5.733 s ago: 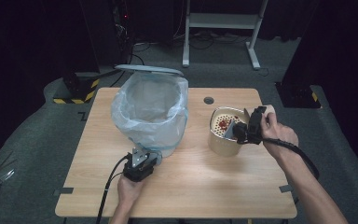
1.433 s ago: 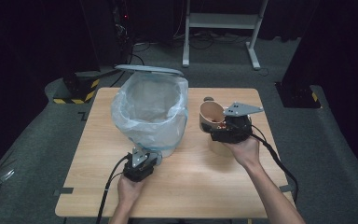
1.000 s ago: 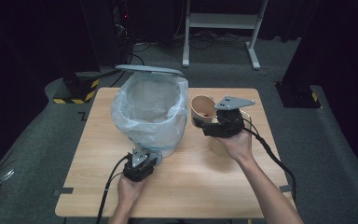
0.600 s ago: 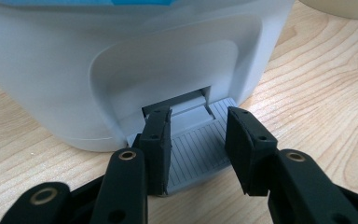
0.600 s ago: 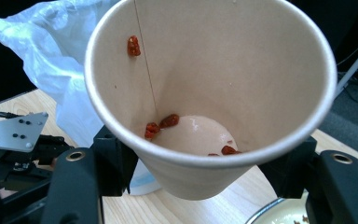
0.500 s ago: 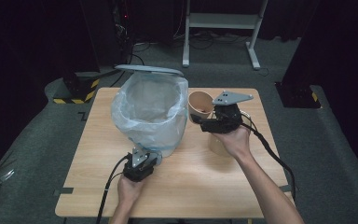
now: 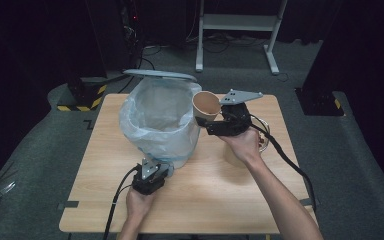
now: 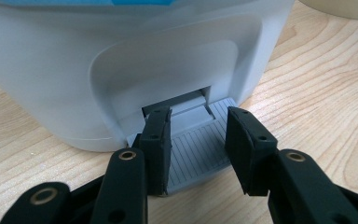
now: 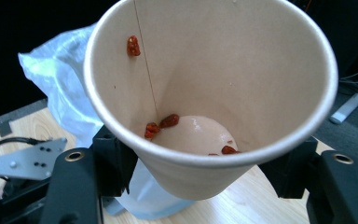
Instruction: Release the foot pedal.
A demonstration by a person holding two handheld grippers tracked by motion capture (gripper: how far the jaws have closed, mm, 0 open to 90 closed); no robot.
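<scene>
Moved beside the bin (image 7: 160, 125), cup (image 9: 205, 93) sits clamped between jaws.

No text, label, brand or number can be read anywhere here (the paper cup (image 9: 205, 93) is plain inside, and the grey bin (image 8: 121, 60) and its ribbed pedal (image 8: 198, 149) carry no lettering).

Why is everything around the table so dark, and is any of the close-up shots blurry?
High view: light falls on the table, the surroundings fade to black. Left gripper view: the bin looks soft up close. Right gripper view: the paper cup is sharp, its background dark.
</scene>
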